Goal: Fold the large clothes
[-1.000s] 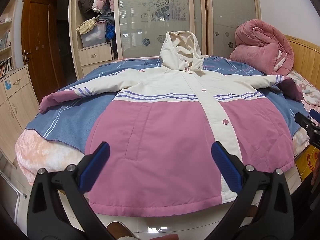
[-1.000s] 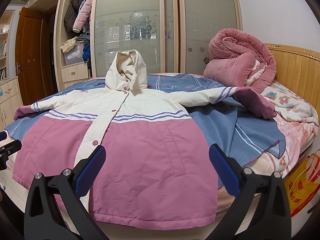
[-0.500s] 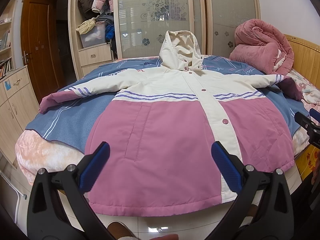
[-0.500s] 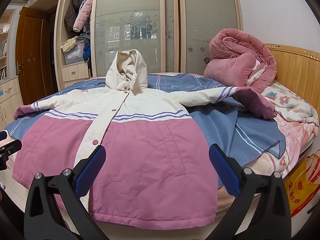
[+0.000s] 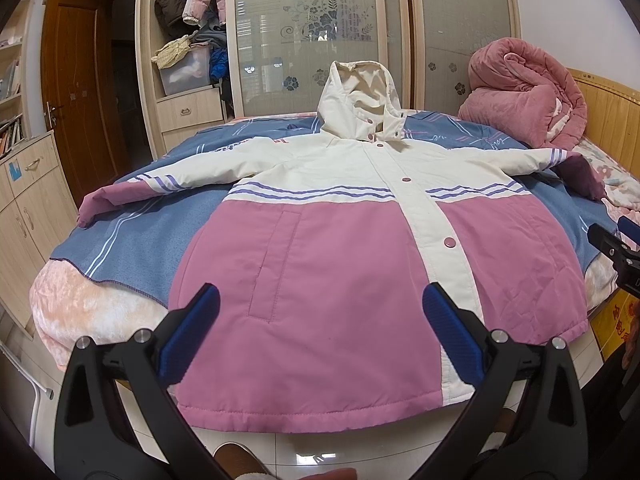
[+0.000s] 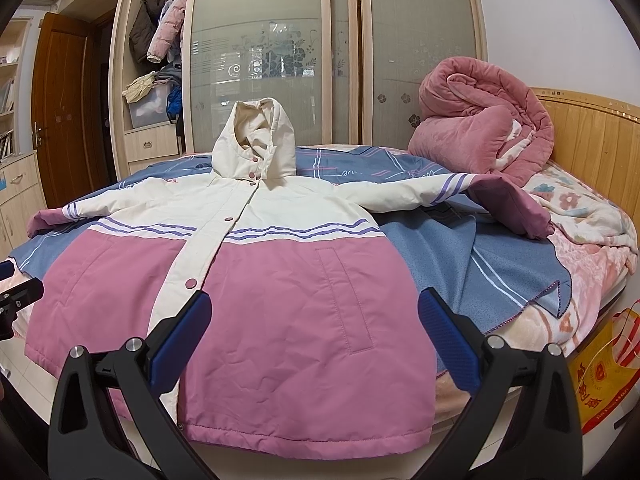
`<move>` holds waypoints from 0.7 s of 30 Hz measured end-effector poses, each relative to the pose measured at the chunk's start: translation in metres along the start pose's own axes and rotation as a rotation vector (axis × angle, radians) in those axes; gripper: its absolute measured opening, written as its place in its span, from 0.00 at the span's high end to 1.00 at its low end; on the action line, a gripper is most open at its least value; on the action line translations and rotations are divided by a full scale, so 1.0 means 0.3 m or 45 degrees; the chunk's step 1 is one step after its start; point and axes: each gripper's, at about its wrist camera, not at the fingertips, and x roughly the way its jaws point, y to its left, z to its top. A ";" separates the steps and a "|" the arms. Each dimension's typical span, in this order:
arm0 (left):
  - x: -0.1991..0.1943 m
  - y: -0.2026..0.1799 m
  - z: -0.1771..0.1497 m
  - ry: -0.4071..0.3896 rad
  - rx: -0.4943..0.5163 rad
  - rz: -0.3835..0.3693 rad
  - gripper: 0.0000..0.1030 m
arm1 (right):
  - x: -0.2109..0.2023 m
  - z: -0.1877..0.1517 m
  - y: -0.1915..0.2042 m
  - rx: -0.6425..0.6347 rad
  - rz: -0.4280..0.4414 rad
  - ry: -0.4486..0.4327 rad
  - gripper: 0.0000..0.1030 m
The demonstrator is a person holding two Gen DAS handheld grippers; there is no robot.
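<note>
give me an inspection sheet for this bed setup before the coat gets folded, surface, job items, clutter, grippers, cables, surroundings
Surface: bed covered by a blue blanket.
Job's things: pink and cream hooded coat lying flat, front up, snapped shut, both sleeves spread out, hem at the near bed edge.
Clutter: rolled pink quilt by the headboard; yellow bag on the floor beside the bed.
Grippers: left gripper and right gripper both open, holding nothing, above the coat's hem.
Cables: nothing seen.
Surroundings: wardrobe with frosted sliding doors, open shelves stuffed with clothes, wooden door at left.
</note>
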 end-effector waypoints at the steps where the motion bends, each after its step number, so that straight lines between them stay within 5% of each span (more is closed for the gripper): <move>1: 0.000 0.000 0.000 -0.001 0.000 0.001 0.02 | -0.002 0.003 0.002 0.000 0.000 0.000 0.01; 8: 0.003 0.000 -0.009 -0.005 -0.017 -0.038 0.02 | 0.003 -0.003 0.001 0.002 0.003 -0.001 0.01; 12: 0.055 0.039 -0.023 0.133 -0.149 -0.100 0.02 | 0.006 -0.003 -0.001 -0.015 -0.002 -0.006 0.01; 21: 0.045 -0.026 -0.021 0.134 0.071 0.027 0.02 | 0.010 0.003 0.021 -0.082 -0.008 -0.035 0.01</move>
